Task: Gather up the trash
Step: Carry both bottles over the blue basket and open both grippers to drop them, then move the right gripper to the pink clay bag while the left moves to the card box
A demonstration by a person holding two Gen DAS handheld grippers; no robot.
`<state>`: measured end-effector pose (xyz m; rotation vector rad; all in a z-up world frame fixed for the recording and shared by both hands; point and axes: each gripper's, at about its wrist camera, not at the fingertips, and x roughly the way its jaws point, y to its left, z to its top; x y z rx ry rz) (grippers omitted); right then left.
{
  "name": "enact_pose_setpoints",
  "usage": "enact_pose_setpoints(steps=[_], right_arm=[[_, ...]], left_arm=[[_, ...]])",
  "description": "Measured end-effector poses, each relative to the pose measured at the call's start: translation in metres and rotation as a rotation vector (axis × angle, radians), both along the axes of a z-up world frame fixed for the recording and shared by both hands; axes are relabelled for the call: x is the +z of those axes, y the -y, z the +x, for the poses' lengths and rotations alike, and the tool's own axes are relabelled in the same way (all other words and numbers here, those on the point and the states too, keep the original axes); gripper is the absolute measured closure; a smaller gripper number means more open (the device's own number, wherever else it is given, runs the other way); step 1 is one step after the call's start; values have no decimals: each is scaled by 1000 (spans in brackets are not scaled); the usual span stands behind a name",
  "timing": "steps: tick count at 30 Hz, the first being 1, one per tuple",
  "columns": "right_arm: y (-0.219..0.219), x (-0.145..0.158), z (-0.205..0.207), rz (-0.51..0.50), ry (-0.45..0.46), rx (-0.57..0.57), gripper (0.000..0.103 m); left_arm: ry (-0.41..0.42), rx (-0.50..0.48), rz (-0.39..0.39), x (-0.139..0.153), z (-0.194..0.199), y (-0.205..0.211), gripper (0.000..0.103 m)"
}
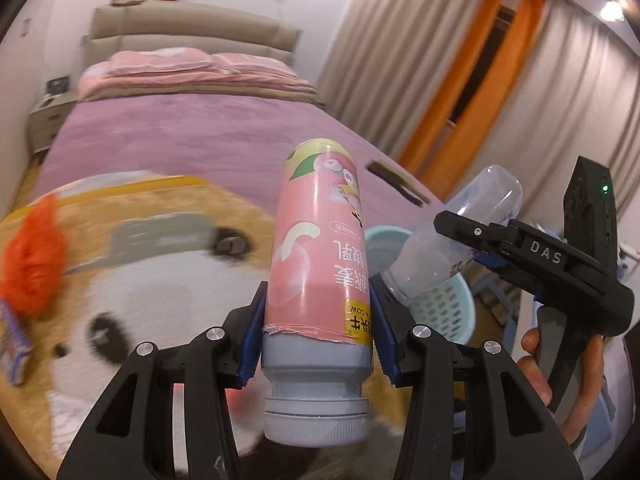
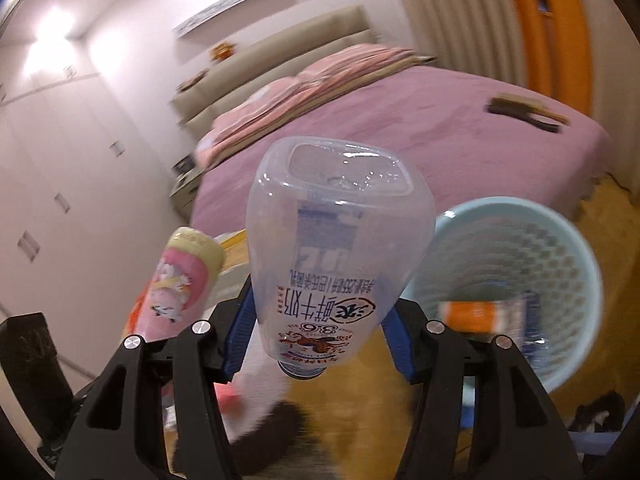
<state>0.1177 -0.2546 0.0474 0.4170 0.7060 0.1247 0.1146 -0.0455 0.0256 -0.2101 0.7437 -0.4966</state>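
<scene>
My left gripper (image 1: 318,332) is shut on a pink yogurt bottle (image 1: 318,248) with a grey cap, held cap-down above a panda-print rug. My right gripper (image 2: 316,332) is shut on a clear plastic milk bottle (image 2: 336,240), held upside down by its neck. The right gripper and clear bottle also show in the left wrist view (image 1: 452,240), right of the pink bottle. The pink bottle shows in the right wrist view (image 2: 180,284) at the left. A light blue mesh trash basket (image 2: 520,256) stands on the floor just right of the clear bottle, with some wrappers inside.
A bed with a purple cover (image 1: 192,132) fills the background, with a dark brush (image 1: 396,182) lying near its edge. An orange fluffy item (image 1: 32,264) and a small box (image 1: 12,348) lie on the rug at the left. Curtains (image 1: 400,60) hang at the right.
</scene>
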Motion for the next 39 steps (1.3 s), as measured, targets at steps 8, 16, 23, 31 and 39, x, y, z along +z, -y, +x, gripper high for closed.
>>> enact_pose_setpoints(steps=[8, 16, 23, 31, 39], right_arm=[[107, -38, -2, -17, -52, -215, 49], [139, -76, 9, -53, -117, -290, 49], [155, -109, 22, -14, -184, -293, 49], [157, -125, 39, 67, -235, -239, 41], [157, -119, 22, 53, -185, -270, 39]], left_arm=[[-35, -123, -16, -19, 29, 98, 58], [-78, -204, 11, -52, 56, 166, 58], [-140, -203, 38, -75, 80, 196, 57], [-119, -188, 20, -72, 81, 197, 34], [-31, -167, 3, -43, 50, 166, 31]])
